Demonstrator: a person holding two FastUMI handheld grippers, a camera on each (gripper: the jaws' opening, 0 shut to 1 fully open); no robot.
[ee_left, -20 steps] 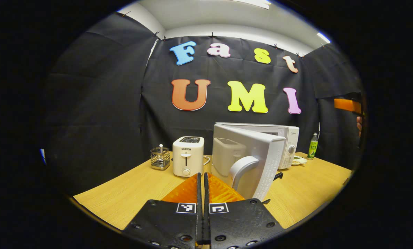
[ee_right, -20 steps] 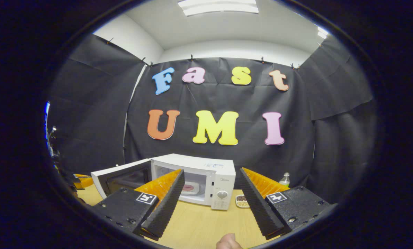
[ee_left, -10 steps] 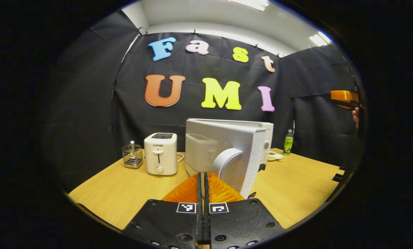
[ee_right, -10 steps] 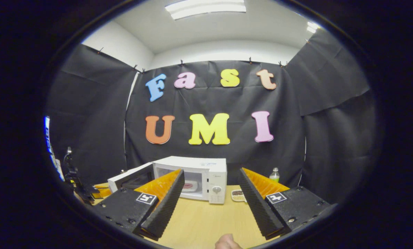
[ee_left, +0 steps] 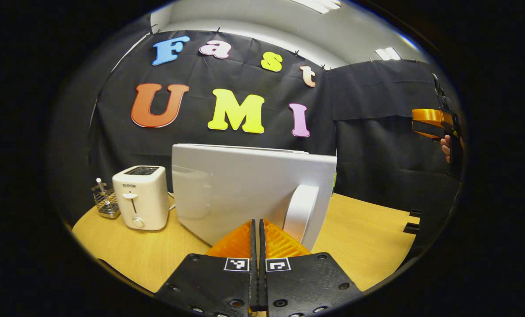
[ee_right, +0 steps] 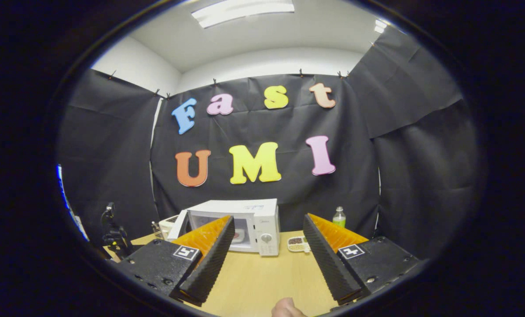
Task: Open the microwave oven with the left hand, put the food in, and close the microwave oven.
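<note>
Microwave door (ee_left: 244,189) is standing wide open, its outer face spreading broadside right ahead of the left gripper (ee_left: 258,229), with the curved handle (ee_left: 299,211) just to the right of the tips. That gripper's jaws are pressed together, holding nothing. In the right gripper view the microwave oven (ee_right: 240,224) is sitting far across the wooden table (ee_right: 262,277), and a plate (ee_right: 238,236) appears to be lying already inside the cavity. The right gripper (ee_right: 264,259) is hanging well back, jaws spread wide and empty. Judging by this, closing falls to the left gripper, which is much nearer: the door's free edge needs pushing toward the oven body.
</note>
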